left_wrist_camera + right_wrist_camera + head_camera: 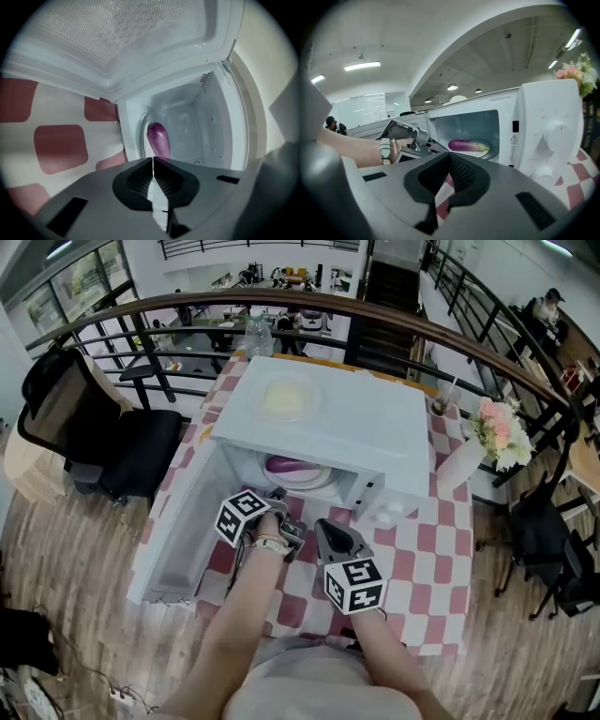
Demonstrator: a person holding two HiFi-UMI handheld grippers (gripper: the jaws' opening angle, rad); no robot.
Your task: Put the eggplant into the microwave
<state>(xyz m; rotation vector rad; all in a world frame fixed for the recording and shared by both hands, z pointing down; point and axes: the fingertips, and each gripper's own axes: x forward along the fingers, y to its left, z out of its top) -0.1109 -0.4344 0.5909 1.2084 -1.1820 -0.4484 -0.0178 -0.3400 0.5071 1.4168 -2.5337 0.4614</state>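
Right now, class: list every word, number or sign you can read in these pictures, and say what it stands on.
No words or numbers can be read.
Warning triangle: a sign on the microwave front.
Print above its dial: too blurred to read.
Marker cubes: patterns, no letters.

**1 warning sign on the microwave, and little else to read**

Right gripper view first. On the white front of the microwave [543, 126], on the strip between the open cavity and the control panel [548, 140], there's 1 small warning sign [513, 138]: a triangle with an exclamation mark inside. Just above it is a small black rectangle [515, 126], with no lettering I can make out. Faint grey print [543, 112] runs across the panel above the upper knob [557, 133], but it's too small to read.

Over to the head view. The cubes on the left gripper [280, 499] and the right gripper [326, 527] carry black-and-white square markers. These are coded patterns, not letters or digits. Nothing else is legible.
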